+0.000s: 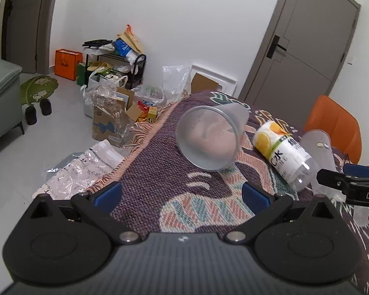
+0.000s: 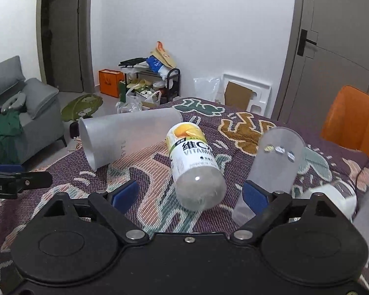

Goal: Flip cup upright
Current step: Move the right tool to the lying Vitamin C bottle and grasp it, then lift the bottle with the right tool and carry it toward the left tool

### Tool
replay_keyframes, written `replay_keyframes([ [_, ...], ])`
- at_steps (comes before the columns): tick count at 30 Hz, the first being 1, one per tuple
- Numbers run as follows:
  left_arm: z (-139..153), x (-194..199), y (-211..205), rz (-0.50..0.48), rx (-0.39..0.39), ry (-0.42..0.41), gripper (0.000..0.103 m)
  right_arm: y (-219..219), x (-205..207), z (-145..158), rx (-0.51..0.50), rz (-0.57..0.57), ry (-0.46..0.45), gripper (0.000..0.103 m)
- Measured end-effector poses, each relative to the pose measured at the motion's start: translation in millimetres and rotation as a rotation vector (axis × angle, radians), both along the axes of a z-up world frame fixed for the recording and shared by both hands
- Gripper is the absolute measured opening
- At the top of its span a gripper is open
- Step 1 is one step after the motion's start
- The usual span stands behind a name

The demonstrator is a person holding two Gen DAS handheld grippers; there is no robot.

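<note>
Your left gripper [image 1: 182,191] has its blue-padded fingers spread wide apart with nothing between them, hovering over the patterned woven blanket [image 1: 160,172] that covers the table. Just beyond it, the frosted translucent plastic cup [image 1: 209,137] lies on its side, its open mouth turned toward your left camera and its base pointing to the far side. In the right wrist view that same cup [image 2: 128,135] lies at the far left of the blanket, mouth to the left.

Your right gripper [image 2: 190,194] is also spread apart and holds nothing. Between its fingers and just beyond them lies a clear plastic bottle with a white and yellow lemon label [image 2: 194,164], on its side with its clear end nearest you. To the right of the bottle, a second frosted cup with small stickers [image 2: 278,157] lies tilted, close beside your right finger; whether it touches the pad cannot be told. A white-capped clear container [image 2: 332,196] sits at the near right.

An orange chair [image 2: 351,120] stands past the table's right edge.
</note>
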State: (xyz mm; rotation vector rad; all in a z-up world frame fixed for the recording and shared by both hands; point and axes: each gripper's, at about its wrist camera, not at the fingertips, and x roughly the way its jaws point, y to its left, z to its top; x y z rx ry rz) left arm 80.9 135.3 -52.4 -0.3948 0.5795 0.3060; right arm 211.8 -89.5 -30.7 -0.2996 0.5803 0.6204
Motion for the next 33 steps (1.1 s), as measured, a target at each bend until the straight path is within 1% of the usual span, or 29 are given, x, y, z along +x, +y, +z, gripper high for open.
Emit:
replay_keyframes([
  [9, -7, 11, 16, 0.031, -0.036, 0.008, 0.103, 28, 32, -8, -0.063, 0.022, 0.005, 0.091],
  [18, -15, 17, 27, 0.05, -0.062, 0.026, 0.103, 52, 59, -27, -0.151, 0.032, 0.018, 0.091],
  [19, -15, 16, 27, 0.052, -0.063, 0.027, 0.103, 54, 61, -30, -0.161, 0.031, 0.022, 0.09],
  [21, -15, 15, 28, 0.053, -0.064, 0.027, 0.103, 56, 62, -34, -0.189, 0.032, 0.029, 0.08],
  [22, -15, 15, 28, 0.054, -0.065, 0.026, 0.103, 58, 63, -37, -0.209, 0.03, 0.039, 0.065],
  [23, -14, 14, 28, 0.055, -0.066, 0.024, 0.103, 59, 63, -39, -0.227, 0.03, 0.054, 0.059],
  [28, -11, 9, 24, 0.051, -0.061, 0.013, 0.103, 47, 53, -30, -0.179, 0.028, 0.062, 0.059],
  [33, -5, 0, 17, 0.045, -0.056, 0.002, 0.103, 33, 33, -14, -0.136, 0.03, 0.04, 0.059],
])
